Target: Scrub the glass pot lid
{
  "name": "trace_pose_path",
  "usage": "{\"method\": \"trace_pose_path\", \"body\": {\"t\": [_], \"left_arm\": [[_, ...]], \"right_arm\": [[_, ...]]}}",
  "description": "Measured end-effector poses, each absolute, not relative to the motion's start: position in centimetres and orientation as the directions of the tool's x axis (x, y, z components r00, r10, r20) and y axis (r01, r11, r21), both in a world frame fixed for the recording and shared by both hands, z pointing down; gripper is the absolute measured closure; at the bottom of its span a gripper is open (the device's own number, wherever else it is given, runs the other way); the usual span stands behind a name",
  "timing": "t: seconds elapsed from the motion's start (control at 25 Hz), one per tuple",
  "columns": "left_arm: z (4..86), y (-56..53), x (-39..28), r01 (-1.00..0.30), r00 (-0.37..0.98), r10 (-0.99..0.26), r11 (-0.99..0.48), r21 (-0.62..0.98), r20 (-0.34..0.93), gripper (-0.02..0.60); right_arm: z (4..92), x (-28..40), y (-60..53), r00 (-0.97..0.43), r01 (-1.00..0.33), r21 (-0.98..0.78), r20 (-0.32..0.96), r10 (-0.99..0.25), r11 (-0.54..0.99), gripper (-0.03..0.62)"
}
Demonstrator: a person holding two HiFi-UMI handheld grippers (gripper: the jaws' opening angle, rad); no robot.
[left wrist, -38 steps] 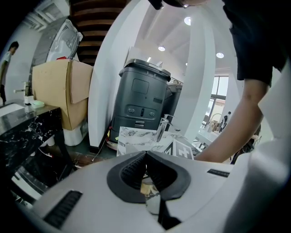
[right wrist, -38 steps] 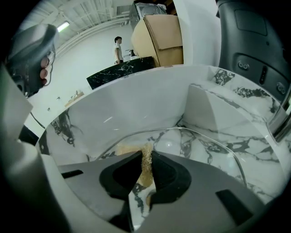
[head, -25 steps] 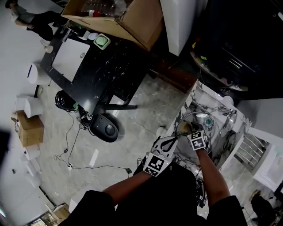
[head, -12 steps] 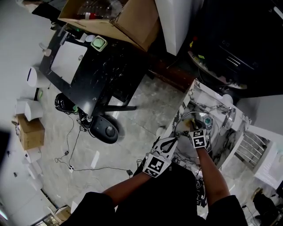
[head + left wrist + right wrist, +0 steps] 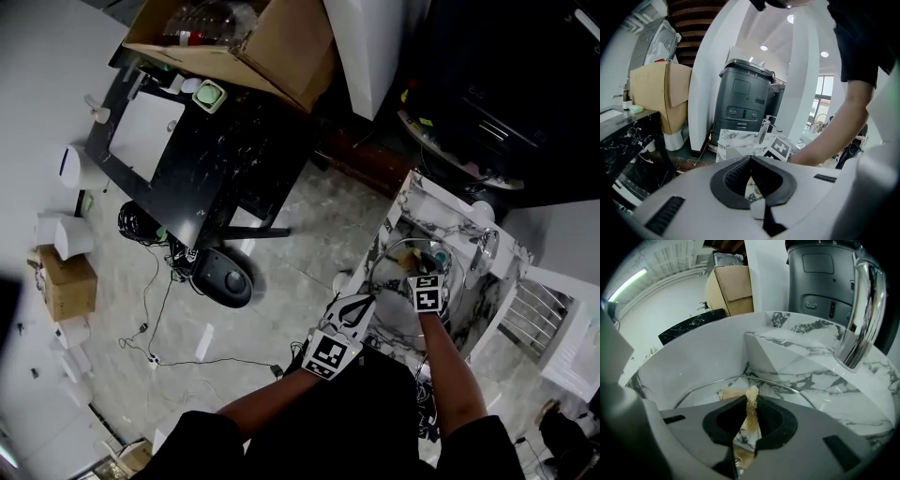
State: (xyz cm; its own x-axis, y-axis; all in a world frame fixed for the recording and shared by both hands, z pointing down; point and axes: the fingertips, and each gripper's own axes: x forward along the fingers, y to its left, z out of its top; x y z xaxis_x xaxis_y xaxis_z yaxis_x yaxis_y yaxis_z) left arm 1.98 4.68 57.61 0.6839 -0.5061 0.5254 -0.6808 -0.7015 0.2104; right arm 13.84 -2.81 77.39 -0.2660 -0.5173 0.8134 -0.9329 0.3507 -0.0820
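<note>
Glass pot lid (image 5: 708, 391) sits in the marble sink (image 5: 693, 357), under the right gripper (image 5: 750, 404). Its fingers are clenched on a tan scrub pad (image 5: 729, 393), pad on the glass. Left gripper (image 5: 750, 161) at the sink's near edge, fingers pinched together, nothing visible between them.

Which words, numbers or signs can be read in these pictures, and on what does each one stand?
No text can be read anywhere.
Cubes on the left gripper and right gripper: square black-and-white markers, patterns only, no letters.
The red label inside the cardboard box: too small to read.
Buttons on the grey machine: any marks are too blurred to read.
</note>
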Motion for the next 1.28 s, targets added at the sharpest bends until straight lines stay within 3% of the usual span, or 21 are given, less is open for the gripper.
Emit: {"method": "trace_pose_path", "body": {"t": [1.28], "left_arm": [[57.4, 7.3, 3.5, -0.681, 0.680, -0.506, -0.704, 0.201, 0.530, 0.565]], "right_arm": [[77.7, 20.8, -1.4, -0.098, -0.985, 0.007, 0.797, -0.596, 0.170, 0.530]]}}
